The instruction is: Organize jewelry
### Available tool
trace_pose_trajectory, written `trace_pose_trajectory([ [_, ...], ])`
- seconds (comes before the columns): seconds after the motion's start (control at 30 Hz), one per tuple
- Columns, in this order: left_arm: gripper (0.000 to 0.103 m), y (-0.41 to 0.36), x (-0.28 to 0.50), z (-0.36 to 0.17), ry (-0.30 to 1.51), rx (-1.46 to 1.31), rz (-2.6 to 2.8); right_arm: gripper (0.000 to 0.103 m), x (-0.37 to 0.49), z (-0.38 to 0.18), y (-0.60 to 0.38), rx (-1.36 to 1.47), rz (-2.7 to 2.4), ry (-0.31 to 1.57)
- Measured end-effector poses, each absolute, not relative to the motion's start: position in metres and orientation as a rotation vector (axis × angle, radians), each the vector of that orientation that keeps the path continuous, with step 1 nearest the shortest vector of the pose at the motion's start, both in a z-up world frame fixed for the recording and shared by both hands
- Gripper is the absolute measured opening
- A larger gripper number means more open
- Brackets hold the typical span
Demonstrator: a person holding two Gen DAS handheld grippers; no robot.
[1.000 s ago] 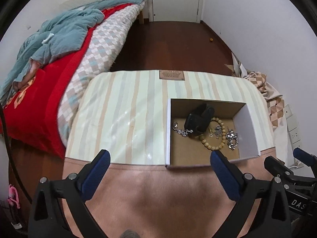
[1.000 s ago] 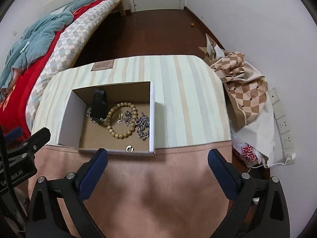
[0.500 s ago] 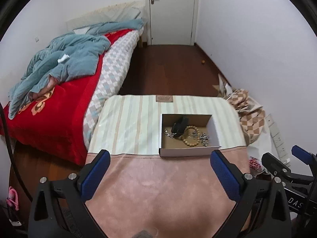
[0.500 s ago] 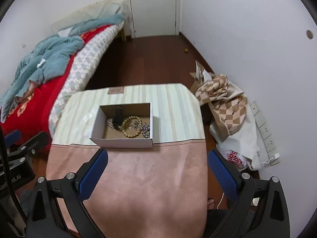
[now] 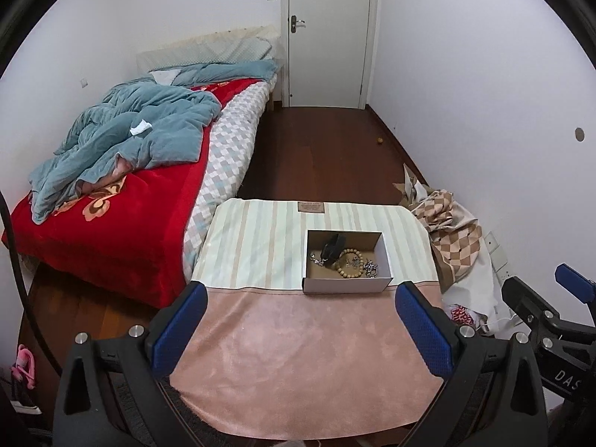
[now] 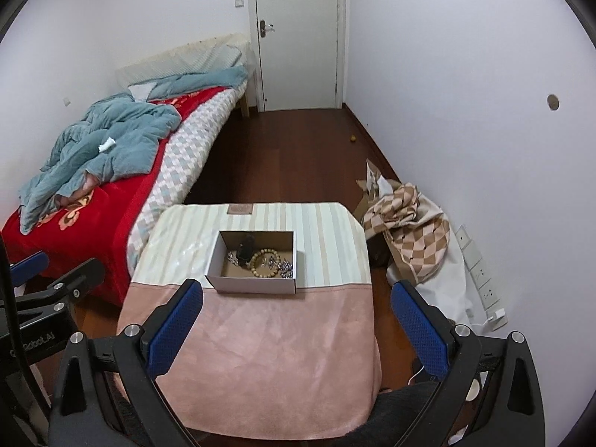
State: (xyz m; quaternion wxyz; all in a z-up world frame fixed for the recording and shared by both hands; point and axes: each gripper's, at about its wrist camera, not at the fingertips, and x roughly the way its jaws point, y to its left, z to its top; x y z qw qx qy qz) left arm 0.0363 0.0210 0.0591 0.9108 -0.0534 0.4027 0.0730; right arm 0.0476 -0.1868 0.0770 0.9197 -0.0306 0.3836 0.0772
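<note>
Hovering wide open and empty: left gripper (image 5: 298, 329) and right gripper (image 6: 296, 322), both well short of the jewelry box (image 5: 346, 260) lying ahead, toward the bench's (image 5: 298, 354) far edge, slightly nearer the left.

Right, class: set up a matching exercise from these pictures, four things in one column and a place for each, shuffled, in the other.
Things:
1. bead bracelet
2. cardboard box
3. teal blanket
4. checkered cloth

Places:
A. on the red bed
B. on the floor by the right wall
C. inside the box
D. on the striped half of the table cover

Pairs: 1-C, 2-D, 3-A, 4-B
</note>
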Motion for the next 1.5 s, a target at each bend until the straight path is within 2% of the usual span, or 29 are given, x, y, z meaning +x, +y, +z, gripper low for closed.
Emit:
trace_pose_trajectory([
  [0.3,0.103,0.022,0.043,0.054,0.872,-0.121,0.142,0.103,0.05,0.089,-0.185,-0.073,0.163,0.806],
  [0.9,0.103,0.025,0.111,0.018,0.943,-0.103,0.196,0.103,0.144,0.036,-0.175,-0.087,0.115,0.908],
  [1.5,0.103,0.021,0.126,0.009,0.981,-0.104,0.189,0.103,0.164,0.018,-0.166,-0.128,0.109,0.952],
])
